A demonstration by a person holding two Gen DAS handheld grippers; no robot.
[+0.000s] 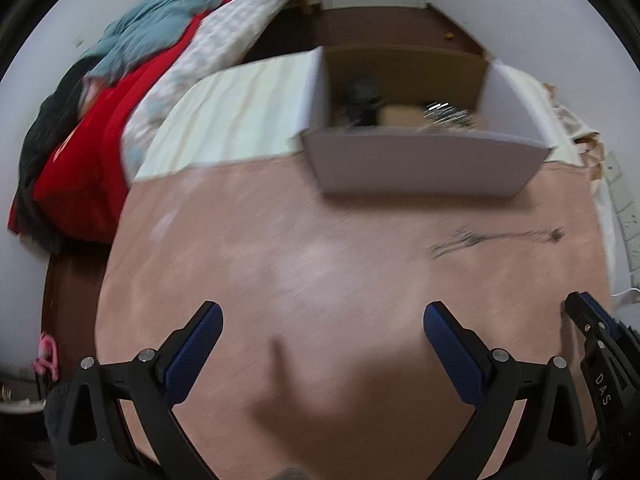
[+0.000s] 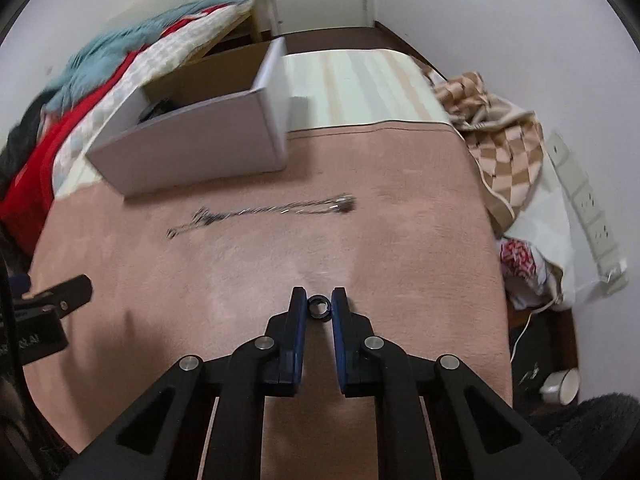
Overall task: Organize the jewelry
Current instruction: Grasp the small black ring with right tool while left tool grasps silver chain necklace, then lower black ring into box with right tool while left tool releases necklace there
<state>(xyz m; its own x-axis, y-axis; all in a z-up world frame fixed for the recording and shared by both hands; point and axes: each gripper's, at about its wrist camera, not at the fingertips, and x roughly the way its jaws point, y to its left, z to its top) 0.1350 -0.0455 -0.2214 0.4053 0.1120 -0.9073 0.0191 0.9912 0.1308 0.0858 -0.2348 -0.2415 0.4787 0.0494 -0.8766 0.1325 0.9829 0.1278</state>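
A small dark ring (image 2: 319, 307) lies on the pink blanket (image 2: 360, 220), and my right gripper (image 2: 319, 300) is shut on it, its blue pads pressing on both sides. A silver chain necklace (image 2: 260, 212) is stretched out on the blanket farther ahead, and it shows blurred in the left wrist view (image 1: 496, 238). Behind it stands an open white cardboard box (image 2: 192, 148) (image 1: 424, 168) holding a dark item, a tan piece and something shiny. My left gripper (image 1: 322, 312) hangs open over bare blanket with nothing between its fingers. It stands to the left of the right gripper (image 1: 588, 320).
Red, teal and dark clothes (image 1: 80, 140) are piled along the bed's left side. A checkered cloth (image 2: 496, 136) and a white bag sit at the right edge, by a power strip (image 2: 588, 208) on the wall. A white bowl (image 2: 560, 386) is on the floor.
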